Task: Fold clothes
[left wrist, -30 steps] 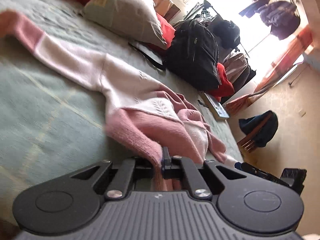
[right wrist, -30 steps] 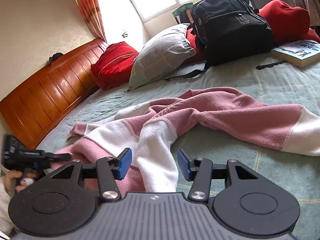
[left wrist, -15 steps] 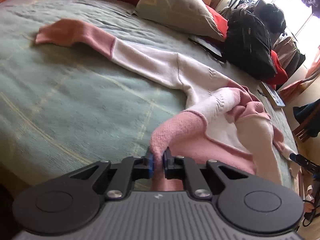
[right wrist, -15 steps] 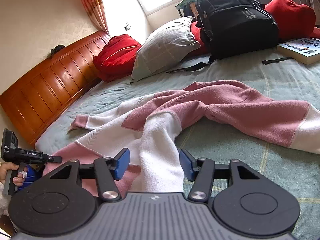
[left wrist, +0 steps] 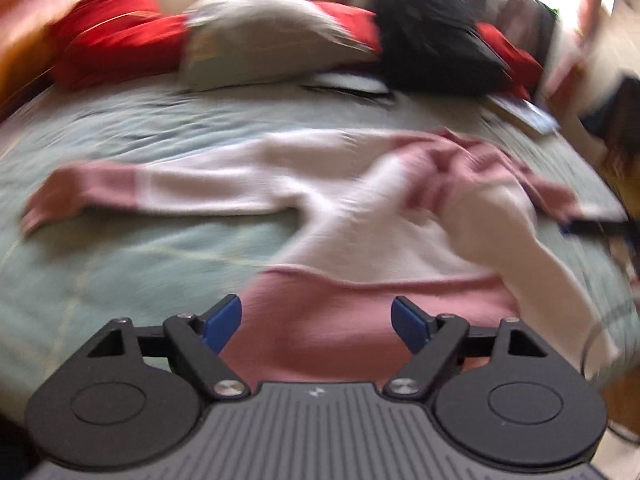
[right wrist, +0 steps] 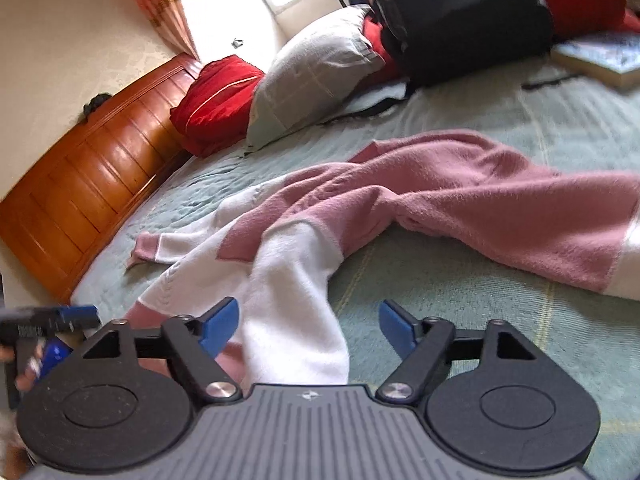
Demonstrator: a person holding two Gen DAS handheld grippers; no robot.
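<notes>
A pink and white sweater (left wrist: 360,216) lies spread and partly bunched on the pale green bedspread (left wrist: 120,248). In the blurred left wrist view its pink hem lies under my left gripper (left wrist: 316,320), whose jaws are opening wide and press on nothing. One sleeve stretches left, its pink cuff (left wrist: 64,196) at the end. In the right wrist view the sweater (right wrist: 440,196) has a white sleeve (right wrist: 296,312) running down between the jaws of my right gripper (right wrist: 308,324), which are opening and stand apart from the cloth. My left gripper (right wrist: 76,314) shows at the left edge there.
At the head of the bed stand red cushions (right wrist: 216,104), a grey pillow (right wrist: 312,76) and a black backpack (right wrist: 460,16). A book (right wrist: 600,58) lies at the far right. A wooden headboard (right wrist: 80,168) lines the left side. Bare bedspread (right wrist: 480,320) lies to the right.
My left gripper let go of the pink hem, opened wide and swung to face the bed squarely. My right gripper opened wider around the white sleeve and sank a little.
</notes>
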